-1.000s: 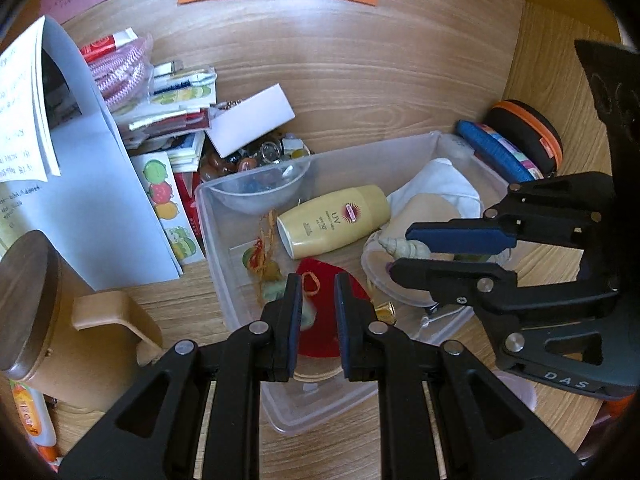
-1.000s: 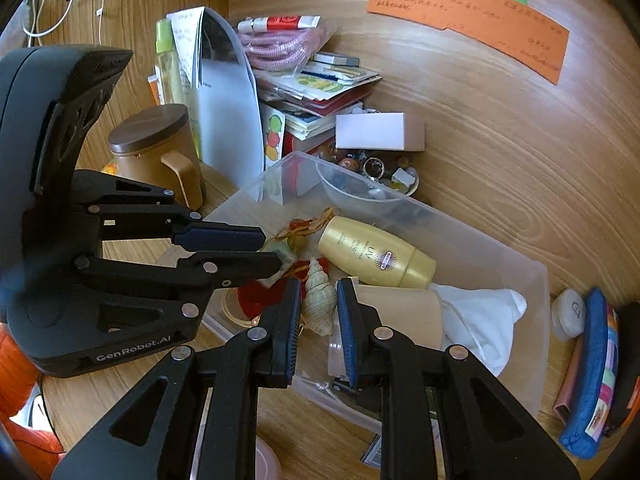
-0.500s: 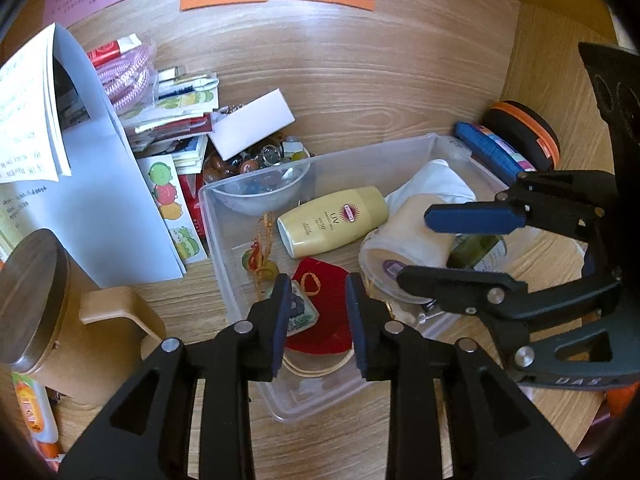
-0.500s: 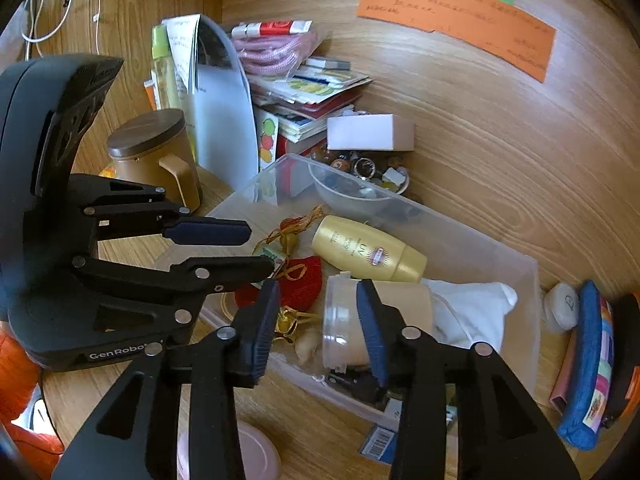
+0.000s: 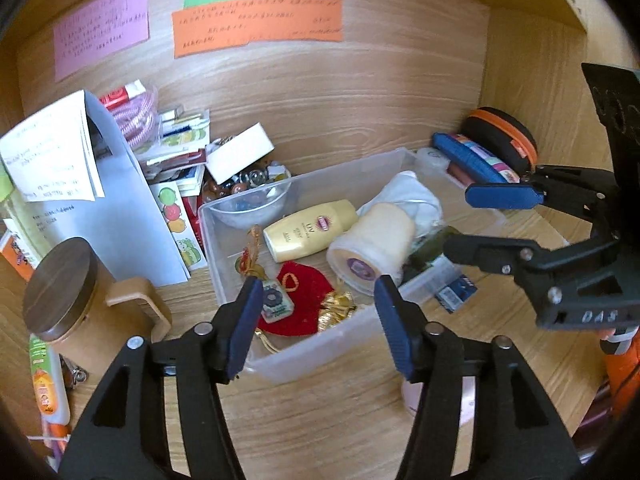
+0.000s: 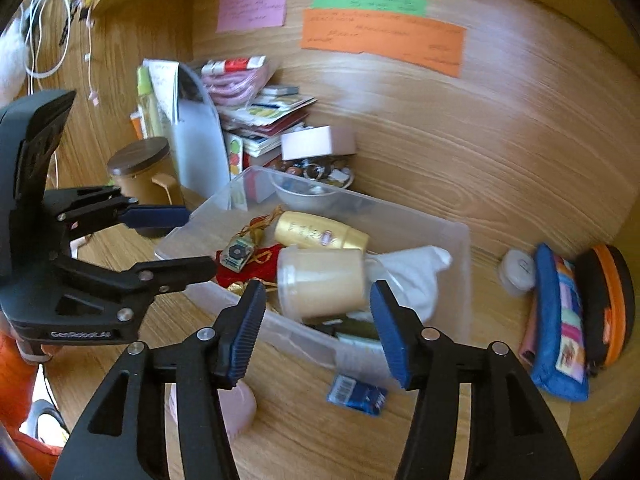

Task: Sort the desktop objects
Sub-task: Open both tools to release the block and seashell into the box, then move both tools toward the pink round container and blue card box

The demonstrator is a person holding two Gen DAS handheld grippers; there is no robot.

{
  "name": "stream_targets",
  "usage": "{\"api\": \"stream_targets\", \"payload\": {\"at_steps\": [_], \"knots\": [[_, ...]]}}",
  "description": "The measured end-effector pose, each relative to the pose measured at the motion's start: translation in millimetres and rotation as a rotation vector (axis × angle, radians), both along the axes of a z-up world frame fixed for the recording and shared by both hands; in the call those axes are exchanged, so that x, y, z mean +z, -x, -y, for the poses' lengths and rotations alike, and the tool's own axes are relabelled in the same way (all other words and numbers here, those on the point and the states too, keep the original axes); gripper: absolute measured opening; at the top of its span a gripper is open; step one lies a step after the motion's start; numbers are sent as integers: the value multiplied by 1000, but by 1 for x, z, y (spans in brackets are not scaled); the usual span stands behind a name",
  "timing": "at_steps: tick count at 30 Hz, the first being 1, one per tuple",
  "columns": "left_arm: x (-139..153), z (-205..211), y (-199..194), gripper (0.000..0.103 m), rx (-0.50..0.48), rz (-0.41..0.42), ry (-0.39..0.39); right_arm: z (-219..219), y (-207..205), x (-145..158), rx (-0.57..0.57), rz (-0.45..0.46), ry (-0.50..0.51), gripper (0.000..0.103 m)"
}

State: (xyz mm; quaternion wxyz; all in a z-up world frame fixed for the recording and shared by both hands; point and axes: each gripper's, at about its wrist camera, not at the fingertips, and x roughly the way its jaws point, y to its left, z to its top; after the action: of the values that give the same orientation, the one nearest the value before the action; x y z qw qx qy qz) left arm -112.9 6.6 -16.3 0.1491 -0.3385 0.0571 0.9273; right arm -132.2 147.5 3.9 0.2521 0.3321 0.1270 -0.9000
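A clear plastic bin (image 5: 280, 360) (image 6: 460, 240) holds a yellow sunscreen bottle (image 5: 310, 230) (image 6: 320, 232), a cream jar (image 5: 372, 248) (image 6: 320, 284) on its side, a white cloth (image 5: 412, 192) (image 6: 412, 268), a red pouch (image 5: 304, 292) (image 6: 264, 264), a small charm (image 5: 276, 304) (image 6: 239, 254) and a glass bowl (image 5: 256, 208) (image 6: 308, 196). My left gripper (image 5: 319, 284) (image 6: 200, 240) hovers over the bin's near-left corner, jaws opening, gripping nothing. My right gripper (image 6: 317, 286) (image 5: 458, 220) hangs over the bin's right side, jaws opening, also without anything in them.
A lidded wooden mug (image 5: 60, 284) (image 6: 140, 160) and a white folder (image 5: 120, 208) stand left of the bin. A blue pencil case (image 5: 472, 160) (image 6: 560, 320) and a black-orange case (image 5: 504, 140) (image 6: 608, 300) lie right. A pink lid (image 6: 240, 404) and blue packet (image 6: 356, 394) lie in front.
Both grippers went from shut to open and drew back and up from the bin. The charm now lies free on the red pouch.
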Motion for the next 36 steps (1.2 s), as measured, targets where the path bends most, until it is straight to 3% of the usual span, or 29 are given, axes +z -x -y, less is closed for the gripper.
{"api": "stream_targets", "payload": {"at_steps": [9, 21, 36], "knots": [[1, -22, -34, 72, -23, -25, 4, -33, -23, -1, -63, -6, 39, 58], [-26, -54, -57, 73, -66, 40, -4, -60, -43, -33, -123, 46, 26, 60], [-65, -60, -54, 73, -62, 140, -17, -60, -33, -73, -134, 138, -10, 61]]}}
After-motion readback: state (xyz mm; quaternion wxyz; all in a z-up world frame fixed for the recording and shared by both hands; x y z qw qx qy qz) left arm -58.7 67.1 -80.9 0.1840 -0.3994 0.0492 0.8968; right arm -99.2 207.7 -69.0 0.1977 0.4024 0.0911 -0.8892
